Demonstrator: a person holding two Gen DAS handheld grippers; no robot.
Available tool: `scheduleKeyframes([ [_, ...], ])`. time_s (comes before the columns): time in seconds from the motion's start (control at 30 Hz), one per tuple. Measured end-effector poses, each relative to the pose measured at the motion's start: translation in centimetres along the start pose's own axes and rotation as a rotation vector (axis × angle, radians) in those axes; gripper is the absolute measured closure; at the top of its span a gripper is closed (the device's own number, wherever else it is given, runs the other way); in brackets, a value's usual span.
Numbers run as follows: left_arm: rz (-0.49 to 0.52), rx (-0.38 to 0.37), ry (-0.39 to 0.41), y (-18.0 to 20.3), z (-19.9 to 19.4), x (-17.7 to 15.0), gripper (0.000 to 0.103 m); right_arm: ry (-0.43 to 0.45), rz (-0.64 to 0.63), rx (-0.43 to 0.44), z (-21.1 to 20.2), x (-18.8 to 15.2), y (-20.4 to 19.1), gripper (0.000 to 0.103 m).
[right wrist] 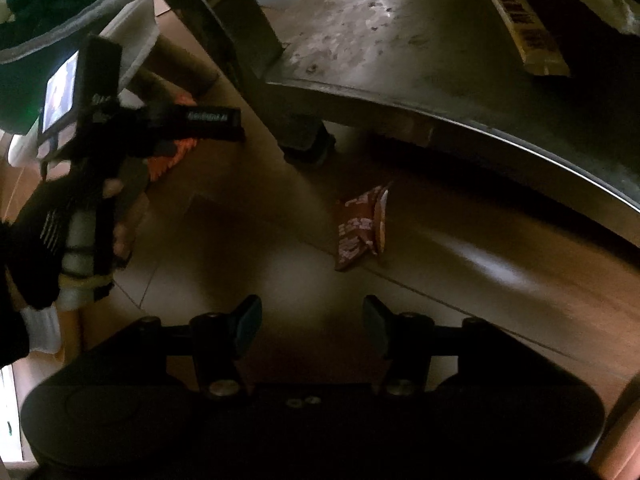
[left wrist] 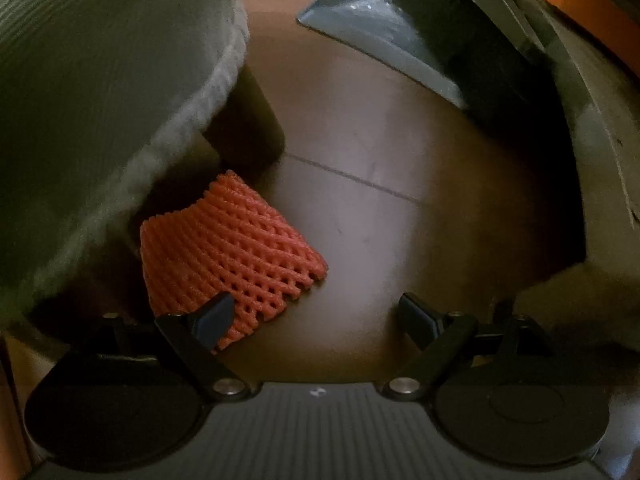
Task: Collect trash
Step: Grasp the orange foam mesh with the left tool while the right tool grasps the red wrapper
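Low down, left gripper (left wrist: 316,316) gapes wide, orange foam net (left wrist: 228,248) touching its left finger.

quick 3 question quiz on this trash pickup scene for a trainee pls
1. True or false: the left tongs are shut on the orange foam net.
2. Which trash lies ahead of the right tongs? A) snack wrapper B) a bottle C) a can
3. What do both pieces of trash rest on?

Key: 1. False: they are open, with the net by one finger. 2. A. 3. The brown floor.
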State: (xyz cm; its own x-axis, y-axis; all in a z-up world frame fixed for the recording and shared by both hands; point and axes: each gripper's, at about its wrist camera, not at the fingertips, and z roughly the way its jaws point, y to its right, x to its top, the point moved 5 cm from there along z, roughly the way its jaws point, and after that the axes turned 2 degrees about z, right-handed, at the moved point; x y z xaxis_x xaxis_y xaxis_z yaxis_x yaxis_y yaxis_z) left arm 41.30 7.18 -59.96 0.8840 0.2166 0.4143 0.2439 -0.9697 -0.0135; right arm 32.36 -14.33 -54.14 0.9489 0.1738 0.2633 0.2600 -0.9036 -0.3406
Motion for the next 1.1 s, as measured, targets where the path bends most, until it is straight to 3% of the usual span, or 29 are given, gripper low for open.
scheduleKeyframes([
  [0.4,0.117,-0.109,-0.205,3.6,-3.8,-6.8,0.014,0.019,-0.037,-0.022,-0.2,0.7,1.4,0.048],
  [0.53,0.002,-0.071,-0.221,2.5,-5.8,-6.8,0.014,0.013,-0.022,0.006,-0.2,1.0,1.7,0.048],
  [0.7,-0.116,0.015,-0.157,0.5,-7.9,-5.1,0.013,0.045,0.003,0.039,0.0,2.6,1.2,0.047],
  [0.87,-0.217,0.049,-0.195,-1.9,-5.3,-3.9,0.013,0.072,0.031,0.007,1.0,3.9,1.8,0.047],
  [1.1,-0.222,0.032,-0.244,-3.0,-2.7,-4.7,0.013,0.056,0.024,-0.064,3.5,4.0,2.5,0.047],
])
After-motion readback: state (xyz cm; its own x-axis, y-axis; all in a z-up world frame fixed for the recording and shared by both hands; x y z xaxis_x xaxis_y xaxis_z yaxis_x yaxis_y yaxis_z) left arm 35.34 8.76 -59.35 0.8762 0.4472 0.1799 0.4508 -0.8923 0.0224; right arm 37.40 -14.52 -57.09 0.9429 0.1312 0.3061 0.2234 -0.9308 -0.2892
